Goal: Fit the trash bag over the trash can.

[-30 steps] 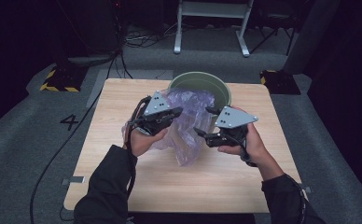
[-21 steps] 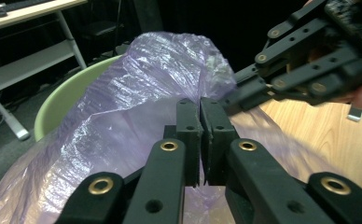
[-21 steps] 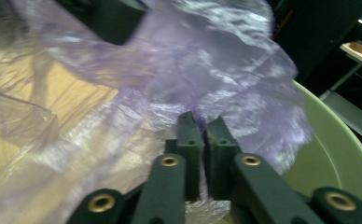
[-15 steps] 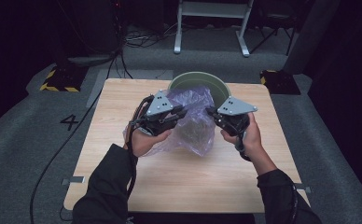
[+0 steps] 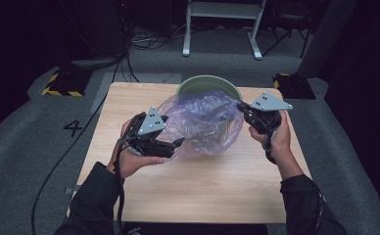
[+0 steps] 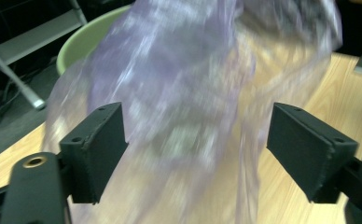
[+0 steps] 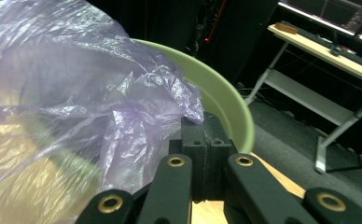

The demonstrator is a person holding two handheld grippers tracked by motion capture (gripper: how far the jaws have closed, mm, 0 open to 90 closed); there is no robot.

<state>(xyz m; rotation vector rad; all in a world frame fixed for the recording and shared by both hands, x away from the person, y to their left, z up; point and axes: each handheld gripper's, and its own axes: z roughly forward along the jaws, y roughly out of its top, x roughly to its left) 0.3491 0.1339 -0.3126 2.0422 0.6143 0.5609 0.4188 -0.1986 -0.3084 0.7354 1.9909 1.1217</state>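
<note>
So my right tool (image 5: 242, 108) was clenched on the purple bag's (image 5: 202, 122) edge, my left tool (image 5: 176, 144) had just been opening with the bag between its pads, and lining the green bin (image 5: 207, 83) was still undone.

The left gripper (image 5: 177, 144) sits at eight o'clock on the table, its jaws just opened wide. The right gripper (image 5: 240, 106), at two o'clock, has its jaws pressed together.

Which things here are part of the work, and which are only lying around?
In use: bag, green bin, left tongs open beside the bag, right tongs shut on the bag.
Around: table, white stand, floor cables.
</note>
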